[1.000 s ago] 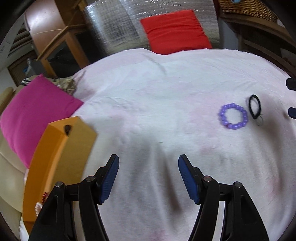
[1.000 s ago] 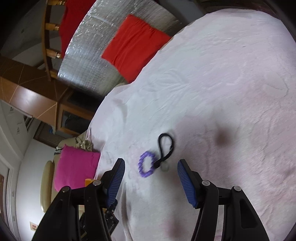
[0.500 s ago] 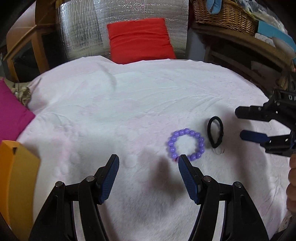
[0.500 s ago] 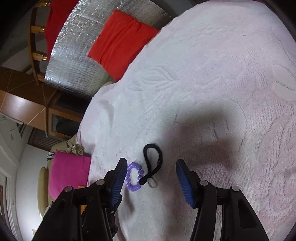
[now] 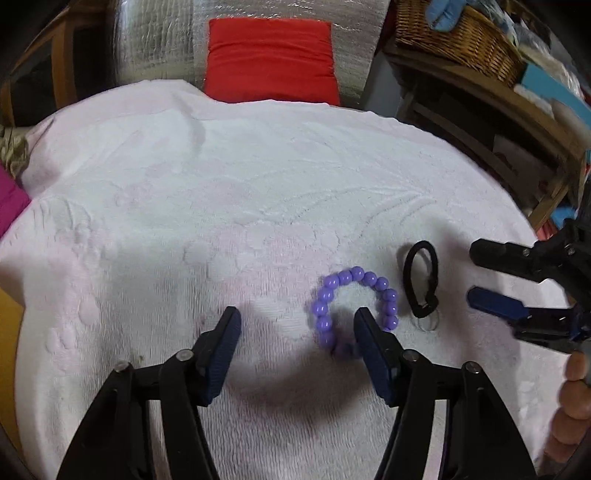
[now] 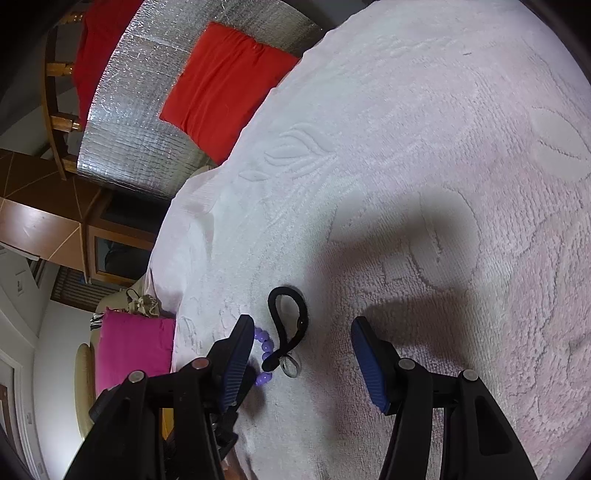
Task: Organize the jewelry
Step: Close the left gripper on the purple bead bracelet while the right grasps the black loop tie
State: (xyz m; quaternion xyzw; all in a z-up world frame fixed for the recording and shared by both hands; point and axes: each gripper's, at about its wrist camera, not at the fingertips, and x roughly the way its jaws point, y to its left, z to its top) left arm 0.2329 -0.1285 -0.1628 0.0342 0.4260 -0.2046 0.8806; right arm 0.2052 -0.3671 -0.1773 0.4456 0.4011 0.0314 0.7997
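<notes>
A purple bead bracelet point(image 5: 354, 306) lies on the white towel point(image 5: 221, 206), with a black hair tie point(image 5: 421, 280) and a small clear ring point(image 5: 426, 324) just right of it. My left gripper point(image 5: 297, 332) is open and low over the towel; its right finger overlaps the bracelet's near edge. My right gripper point(image 6: 303, 347) is open, and the hair tie point(image 6: 288, 325) lies between its fingers, with the bracelet point(image 6: 264, 350) partly hidden behind the left finger. The right gripper also shows at the right edge of the left wrist view point(image 5: 476, 275).
A red cushion point(image 5: 271, 61) leans on silver foil at the back. A wicker basket point(image 5: 458, 33) sits on wooden shelves at the right. A pink cushion point(image 6: 133, 350) lies left of the towel. An orange box edge point(image 5: 7, 321) shows at far left.
My left gripper has swung right and come close to the bracelet. My right gripper has moved in and down, so the hair tie now sits between its fingers.
</notes>
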